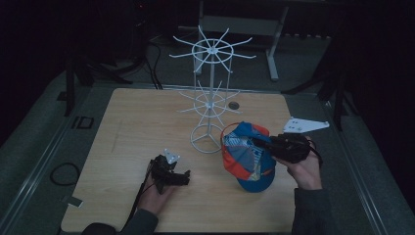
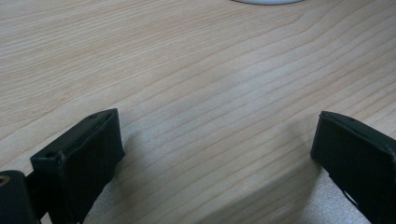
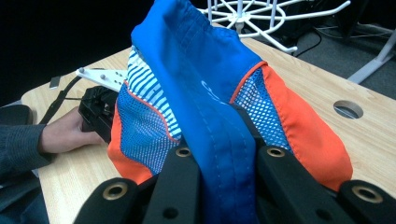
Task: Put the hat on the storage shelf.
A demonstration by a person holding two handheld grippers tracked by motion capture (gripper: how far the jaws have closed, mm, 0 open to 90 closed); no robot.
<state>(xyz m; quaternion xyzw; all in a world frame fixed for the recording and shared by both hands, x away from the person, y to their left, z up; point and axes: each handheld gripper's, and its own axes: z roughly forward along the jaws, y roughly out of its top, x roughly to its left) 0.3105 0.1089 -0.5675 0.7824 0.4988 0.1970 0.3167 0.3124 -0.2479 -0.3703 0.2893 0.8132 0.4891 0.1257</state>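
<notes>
A white wire display stand (image 1: 209, 93) rises from a round base near the middle of the wooden bench (image 1: 122, 127), carrying two tiers of spoked arms. A small round hole (image 1: 234, 105) sits in the bench just beside it, toward the far edge. Dark cables (image 1: 62, 172) loop on the floor off the bench's left edge.

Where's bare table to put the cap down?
Free: the wide left half of the table, between its left edge and the white rack, and the near strip below the cap. Crowded: around the rack base, where the right gripper holds the cap.
</notes>
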